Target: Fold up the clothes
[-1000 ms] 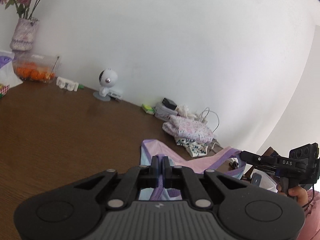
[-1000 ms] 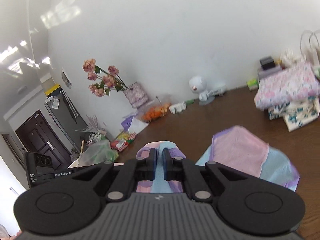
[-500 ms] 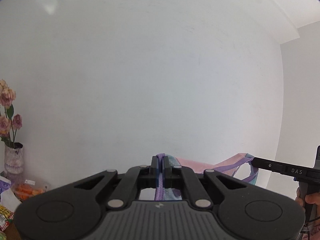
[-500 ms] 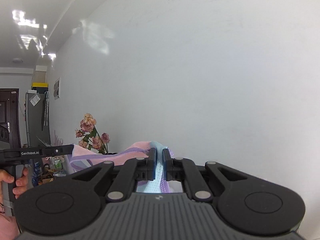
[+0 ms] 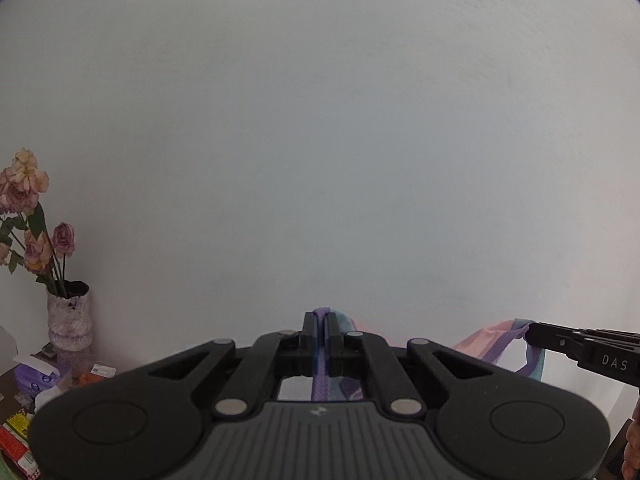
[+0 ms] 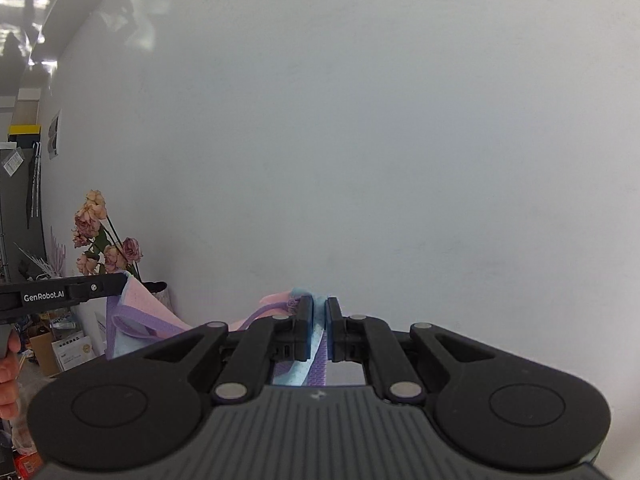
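Overhead, both tools pinch the pastel garment (image 6: 140,312): left tool (image 5: 323,320) reads "GenRobot.AI", right tool (image 6: 318,308) "DAS".

Two tongs (image 5: 322,322) (image 6: 319,307), one garment (image 6: 146,310), one vase (image 5: 69,316) of roses

We see the garment (image 5: 500,340) strung between our two grippers: the left gripper (image 5: 323,320) pinches one edge in its jaws, the right gripper (image 6: 316,304) the other. Behind both stands the wall (image 5: 320,140). To the left, a vase of flowers (image 5: 68,316) sits against it.
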Motion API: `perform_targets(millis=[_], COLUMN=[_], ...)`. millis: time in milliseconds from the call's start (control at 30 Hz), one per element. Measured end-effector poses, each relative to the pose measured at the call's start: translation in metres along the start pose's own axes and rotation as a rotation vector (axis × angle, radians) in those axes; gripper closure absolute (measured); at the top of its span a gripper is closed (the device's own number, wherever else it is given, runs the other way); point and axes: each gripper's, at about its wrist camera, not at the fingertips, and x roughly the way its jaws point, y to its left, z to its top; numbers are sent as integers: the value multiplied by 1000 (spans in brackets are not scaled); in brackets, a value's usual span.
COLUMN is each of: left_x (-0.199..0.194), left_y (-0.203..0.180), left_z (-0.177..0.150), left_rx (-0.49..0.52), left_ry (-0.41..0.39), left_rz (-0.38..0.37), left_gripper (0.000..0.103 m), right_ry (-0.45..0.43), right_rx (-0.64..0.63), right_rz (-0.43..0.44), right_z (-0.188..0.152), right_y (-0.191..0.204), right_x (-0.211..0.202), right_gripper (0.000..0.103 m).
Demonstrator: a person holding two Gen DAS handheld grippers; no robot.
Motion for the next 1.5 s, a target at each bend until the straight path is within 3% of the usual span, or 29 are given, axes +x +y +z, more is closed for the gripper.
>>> perform_targets(millis=[100, 267, 367, 467, 600, 700, 867, 1000, 1133, 1167, 1267, 1500], left_x=[13, -15, -46, -76, -117, -144, -188, -218, -219, -208, -241, -253], left_y=[-1, -14, -24, -30, -37, -41, -49, -44, -52, -49, -55, -48], left_z=[14, 34, 23, -5, -76, -157, -298, -377, -416, -417, -421, -417], left_rx=[12, 38, 89, 136, 183, 193, 161, 107, 107, 107, 113, 113], left_ry=[-63, -193, -228, -216, -135, -30, 233, 396, 487, 501, 519, 555], left_rz=[12, -42, -84, -127, -180, -231, -319, -410, -456, -461, -485, -544], left_gripper=[102, 101, 101, 101, 101, 101, 101, 101, 101, 101, 101, 97], right_ry=[-21, -129, -171, -194, -139, -67, 135, 274, 353, 366, 391, 415], right_rx=[-37, -98, -114, -135, -162, -158, -113, -63, -6, 9, 51, 98], right_rz=[-23, -14, 19, 46, 86, 111, 173, 182, 167, 162, 149, 124], right_z=[12, 40, 38, 14, -50, -121, -264, -358, -411, -418, -435, -454], right_y=[2, 7, 6, 2, 4, 7, -4, -18, -29, -32, -40, -53], right_x=[32, 23, 1, -21, -52, -81, -136, -188, -227, -233, -247, -263], right_gripper=[97, 97, 97, 97, 97, 97, 97, 97, 97, 97, 97, 96])
